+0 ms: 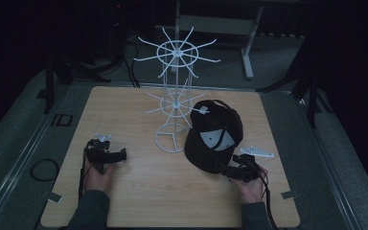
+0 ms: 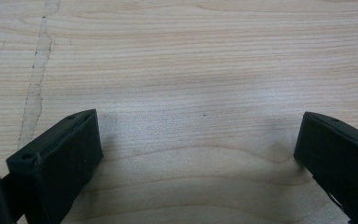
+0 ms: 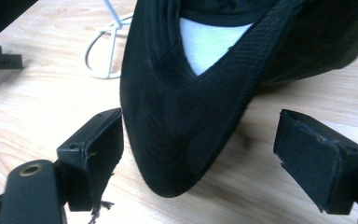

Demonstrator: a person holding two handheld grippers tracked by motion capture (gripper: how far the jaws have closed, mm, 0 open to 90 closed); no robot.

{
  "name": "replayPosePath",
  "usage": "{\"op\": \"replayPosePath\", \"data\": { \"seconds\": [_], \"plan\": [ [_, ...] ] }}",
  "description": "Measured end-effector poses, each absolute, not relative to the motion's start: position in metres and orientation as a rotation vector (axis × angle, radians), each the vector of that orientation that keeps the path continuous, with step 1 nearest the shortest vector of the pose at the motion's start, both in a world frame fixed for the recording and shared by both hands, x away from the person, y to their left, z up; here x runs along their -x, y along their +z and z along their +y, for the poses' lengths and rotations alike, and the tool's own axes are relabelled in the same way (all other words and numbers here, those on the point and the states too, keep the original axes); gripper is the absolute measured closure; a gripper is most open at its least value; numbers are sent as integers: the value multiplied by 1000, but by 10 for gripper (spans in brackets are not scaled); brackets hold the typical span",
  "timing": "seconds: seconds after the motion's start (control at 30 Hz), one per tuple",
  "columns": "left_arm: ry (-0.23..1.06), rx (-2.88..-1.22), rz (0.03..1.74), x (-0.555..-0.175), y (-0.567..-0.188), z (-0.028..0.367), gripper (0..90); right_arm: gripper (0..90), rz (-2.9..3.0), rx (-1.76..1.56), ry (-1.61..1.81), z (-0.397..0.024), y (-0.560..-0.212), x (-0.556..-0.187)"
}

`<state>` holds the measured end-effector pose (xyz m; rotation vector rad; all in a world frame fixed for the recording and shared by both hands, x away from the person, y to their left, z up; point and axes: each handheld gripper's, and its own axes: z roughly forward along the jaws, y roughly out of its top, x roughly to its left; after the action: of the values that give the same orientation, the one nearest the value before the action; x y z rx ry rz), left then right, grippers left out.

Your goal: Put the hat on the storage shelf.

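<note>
A pale wooden worktop in a dark room. A black fabric cap lies beside a white wire rack. The right tongs, spread, straddle its brim; closing off-centre risks pushing it away. The left tongs rest spread, empty

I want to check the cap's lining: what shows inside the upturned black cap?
Inside the black fabric cap, a white inner panel and dark seams show; the crown's depth stays hidden in shadow.

Wooden table with two things on it
A black cap lies beside the white wire rack, touching its lower prongs.
</note>
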<state>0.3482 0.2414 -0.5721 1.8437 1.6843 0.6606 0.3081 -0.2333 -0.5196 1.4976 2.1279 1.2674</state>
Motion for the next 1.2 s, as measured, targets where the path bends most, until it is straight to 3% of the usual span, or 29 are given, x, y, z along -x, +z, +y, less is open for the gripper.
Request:
{"op": "replayPosePath", "data": {
  "seconds": [0.1, 0.33, 0.5, 0.83, 1.2],
  "plan": [
    [660, -1844, 1684, -348, -572, 241, 8, 155, 2163, -1490, 1264, -231, -522, -310],
    [660, -1844, 1684, -348, -572, 241, 9, 280, 2203, -1512, 1260, -228, -526, -316],
    [660, -1844, 1684, -348, -572, 241, 9, 464, 2246, -1511, 1292, -225, -532, -323],
    [660, -1844, 1684, -348, -572, 241, 8, 702, 2302, -1514, 1398, -221, -539, -329],
    [660, -1844, 1684, -348, -572, 241, 8, 786, 2302, -1444, 1471, -216, -535, -325]
  ]
}}
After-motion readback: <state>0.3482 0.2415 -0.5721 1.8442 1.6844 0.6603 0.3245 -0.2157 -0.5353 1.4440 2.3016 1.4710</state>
